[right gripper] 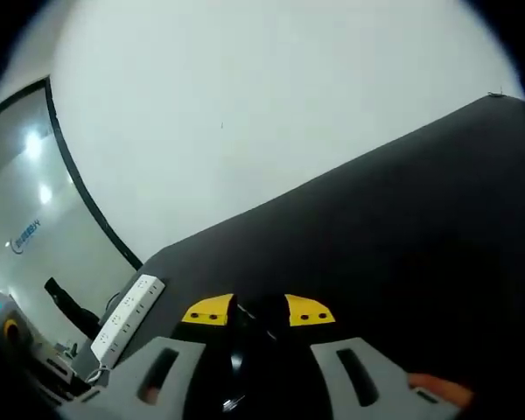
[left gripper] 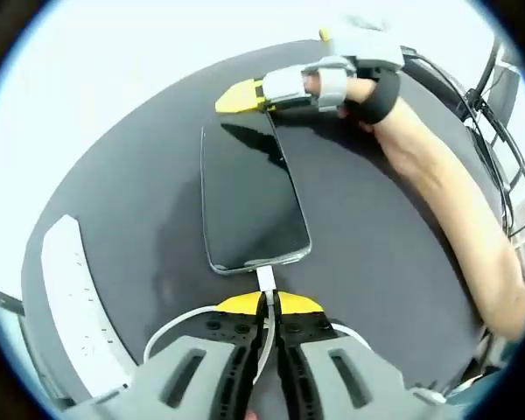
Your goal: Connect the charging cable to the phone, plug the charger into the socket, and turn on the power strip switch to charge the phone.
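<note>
A black phone (left gripper: pixel 249 197) lies flat on the dark round table (left gripper: pixel 376 262). A white charging cable (left gripper: pixel 264 280) is plugged into its near end. My left gripper (left gripper: pixel 269 308) is shut on that cable just behind the plug, and the cable loops off to the left below the jaws. My right gripper (left gripper: pixel 241 96), held by a person's hand, sits at the phone's far end. In the right gripper view its yellow tips (right gripper: pixel 258 312) stand a little apart with the dark, glossy phone end (right gripper: pixel 245 337) between them.
A white power strip (left gripper: pixel 74 306) lies along the table's left edge; it also shows as the power strip (right gripper: pixel 127 317) at the lower left. The person's forearm (left gripper: pixel 455 210) crosses the table's right side. Dark cables (left gripper: pixel 494 114) hang past the far right edge.
</note>
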The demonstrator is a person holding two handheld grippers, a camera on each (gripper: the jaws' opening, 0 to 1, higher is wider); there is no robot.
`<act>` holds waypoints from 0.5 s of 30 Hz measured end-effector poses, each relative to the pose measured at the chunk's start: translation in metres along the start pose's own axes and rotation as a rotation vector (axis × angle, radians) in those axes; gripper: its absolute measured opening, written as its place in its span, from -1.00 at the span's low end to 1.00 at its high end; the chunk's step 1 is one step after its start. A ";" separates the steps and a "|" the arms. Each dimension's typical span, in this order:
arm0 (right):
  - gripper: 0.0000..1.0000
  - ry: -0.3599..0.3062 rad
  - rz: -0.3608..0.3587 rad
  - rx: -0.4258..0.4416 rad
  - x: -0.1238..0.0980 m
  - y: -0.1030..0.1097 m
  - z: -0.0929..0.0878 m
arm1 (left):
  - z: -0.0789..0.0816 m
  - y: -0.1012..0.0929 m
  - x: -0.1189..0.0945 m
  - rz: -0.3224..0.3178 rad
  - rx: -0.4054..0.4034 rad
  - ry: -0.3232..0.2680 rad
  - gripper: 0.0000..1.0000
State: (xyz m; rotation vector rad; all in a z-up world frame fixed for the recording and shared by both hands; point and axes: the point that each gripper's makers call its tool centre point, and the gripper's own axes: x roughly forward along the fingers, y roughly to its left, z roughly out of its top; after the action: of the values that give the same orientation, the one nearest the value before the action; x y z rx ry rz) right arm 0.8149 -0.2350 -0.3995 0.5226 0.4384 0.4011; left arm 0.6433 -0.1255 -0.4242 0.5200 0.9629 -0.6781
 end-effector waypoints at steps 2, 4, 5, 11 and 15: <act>-0.53 0.000 0.015 0.009 -0.001 0.002 0.000 | 0.004 0.007 -0.003 0.082 0.069 -0.043 -0.82; -0.47 0.000 0.031 0.030 -0.002 0.004 0.001 | 0.002 0.005 -0.006 0.087 0.072 -0.068 -0.79; -0.47 -0.001 0.033 0.032 -0.002 0.005 0.002 | -0.006 -0.001 -0.012 0.085 0.063 -0.069 -0.74; -0.47 -0.008 0.015 0.027 -0.007 0.005 -0.001 | 0.009 0.012 -0.037 0.048 -0.086 -0.242 -0.48; -0.42 -0.023 0.010 0.038 -0.010 0.004 0.001 | 0.012 0.023 -0.061 0.046 -0.118 -0.314 -0.49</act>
State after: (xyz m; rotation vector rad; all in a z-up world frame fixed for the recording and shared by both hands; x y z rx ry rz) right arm 0.8061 -0.2372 -0.3938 0.5656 0.4223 0.3963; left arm 0.6419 -0.1003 -0.3633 0.3185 0.6888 -0.6351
